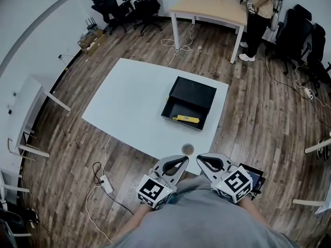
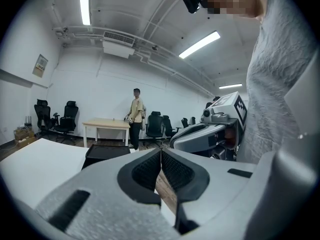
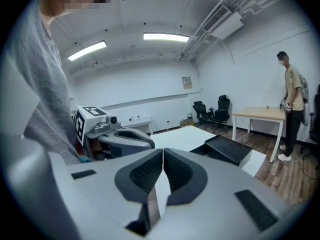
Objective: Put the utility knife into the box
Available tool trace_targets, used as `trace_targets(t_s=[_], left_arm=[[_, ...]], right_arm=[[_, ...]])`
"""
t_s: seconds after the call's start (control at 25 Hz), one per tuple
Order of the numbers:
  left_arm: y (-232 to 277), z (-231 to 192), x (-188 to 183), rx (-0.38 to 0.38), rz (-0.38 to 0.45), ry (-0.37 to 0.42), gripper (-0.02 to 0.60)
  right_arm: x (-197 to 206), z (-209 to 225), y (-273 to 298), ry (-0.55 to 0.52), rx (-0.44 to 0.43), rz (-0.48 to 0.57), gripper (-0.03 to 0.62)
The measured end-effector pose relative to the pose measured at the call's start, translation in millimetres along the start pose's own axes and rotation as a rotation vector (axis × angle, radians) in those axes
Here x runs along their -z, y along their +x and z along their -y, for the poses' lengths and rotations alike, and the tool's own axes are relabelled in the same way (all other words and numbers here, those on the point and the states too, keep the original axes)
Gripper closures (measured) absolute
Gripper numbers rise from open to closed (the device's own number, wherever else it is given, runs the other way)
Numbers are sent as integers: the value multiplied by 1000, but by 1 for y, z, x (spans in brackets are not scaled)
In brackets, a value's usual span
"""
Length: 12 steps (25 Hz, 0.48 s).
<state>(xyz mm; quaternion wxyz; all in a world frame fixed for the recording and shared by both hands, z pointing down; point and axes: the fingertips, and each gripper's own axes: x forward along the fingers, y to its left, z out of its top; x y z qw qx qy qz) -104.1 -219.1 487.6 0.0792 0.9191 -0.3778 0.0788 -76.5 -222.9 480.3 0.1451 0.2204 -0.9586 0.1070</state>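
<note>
The yellow utility knife (image 1: 186, 119) lies inside the black box (image 1: 189, 103), near its front wall, on the white table (image 1: 129, 102). My left gripper (image 1: 186, 159) and right gripper (image 1: 198, 158) hover side by side at the table's near edge, close to my body, well short of the box. Both are shut with nothing between their pads. In the left gripper view the shut left gripper (image 2: 161, 152) points past the box (image 2: 105, 153), with the right gripper (image 2: 212, 129) beside it. The right gripper view shows the shut right gripper (image 3: 163, 152), the box (image 3: 227, 149) and the left gripper (image 3: 120, 134).
A small round object (image 1: 187, 149) sits on the table's near edge just ahead of the grippers. A person (image 1: 261, 14) stands by a wooden table (image 1: 209, 9) at the far side. Office chairs (image 1: 126, 6) line the back wall. Cables and a power strip (image 1: 106, 184) lie on the floor.
</note>
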Motion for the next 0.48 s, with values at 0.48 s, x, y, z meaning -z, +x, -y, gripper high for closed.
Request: trace_targets(t_s=[0.48], left_arm=[[8, 2, 0, 13, -2, 4, 563]], right_arm=[[1, 6, -4, 4, 3, 0, 563]])
